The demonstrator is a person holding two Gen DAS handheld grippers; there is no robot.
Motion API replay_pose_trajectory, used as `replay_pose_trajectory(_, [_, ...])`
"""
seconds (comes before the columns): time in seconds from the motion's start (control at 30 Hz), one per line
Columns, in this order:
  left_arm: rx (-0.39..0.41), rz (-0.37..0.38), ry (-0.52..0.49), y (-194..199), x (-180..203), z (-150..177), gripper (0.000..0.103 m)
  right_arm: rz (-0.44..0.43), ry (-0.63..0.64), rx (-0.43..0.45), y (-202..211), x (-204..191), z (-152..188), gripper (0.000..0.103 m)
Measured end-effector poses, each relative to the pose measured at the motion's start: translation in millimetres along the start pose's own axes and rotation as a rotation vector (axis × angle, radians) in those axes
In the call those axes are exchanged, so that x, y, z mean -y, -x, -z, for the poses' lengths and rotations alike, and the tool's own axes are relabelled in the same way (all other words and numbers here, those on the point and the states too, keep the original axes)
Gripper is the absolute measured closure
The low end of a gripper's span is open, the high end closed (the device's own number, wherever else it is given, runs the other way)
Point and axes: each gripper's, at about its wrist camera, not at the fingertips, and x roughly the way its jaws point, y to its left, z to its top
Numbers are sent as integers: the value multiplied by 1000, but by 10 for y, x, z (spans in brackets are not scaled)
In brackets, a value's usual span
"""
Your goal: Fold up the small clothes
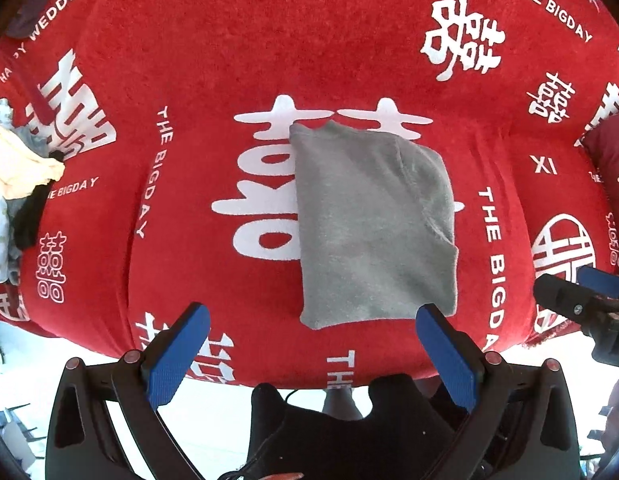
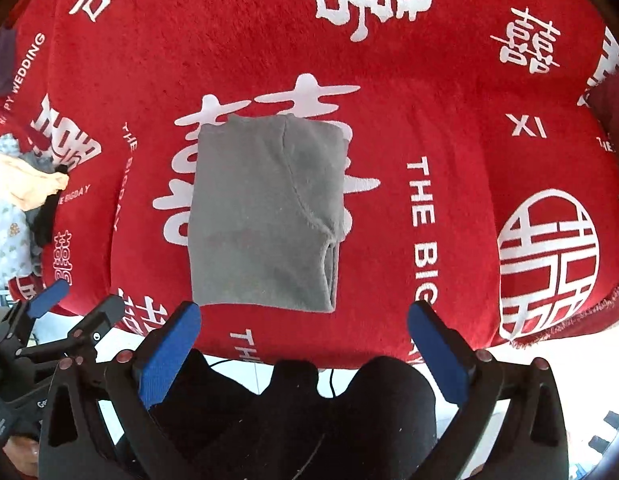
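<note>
A small grey garment [image 1: 369,224] lies folded into a compact rectangle on the red cloth with white characters [image 1: 229,60]; it also shows in the right wrist view [image 2: 265,216]. My left gripper [image 1: 313,316] is open and empty, hovering just in front of the garment's near edge. My right gripper [image 2: 305,312] is open and empty, also just short of the near edge. Each gripper shows in the other's view: the right gripper [image 1: 581,288] at the right edge, the left gripper [image 2: 73,304] at the lower left.
A pile of other small clothes [image 1: 17,184], cream, pale blue and black, lies at the left of the red cloth, and shows in the right wrist view [image 2: 21,200]. A dark red cushion [image 1: 609,152] sits at the right. The cloth's front edge [image 2: 349,360] drops off to a pale floor.
</note>
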Motion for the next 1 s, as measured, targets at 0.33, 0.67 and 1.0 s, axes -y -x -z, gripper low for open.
replay_pose_trajectory(0.33, [-13,-12,-23,101,17,-34,0,5,-33,-20,24,-82,25,0])
replay_pose_trajectory(0.67, [-47,-15,-11,76,-9,-10,0,53,-17,-15,56,-122,65,0])
replay_pose_trajectory(1.0, [-58,-21,-11,69,-9,24,0,95,37,23,117,-248,98,0])
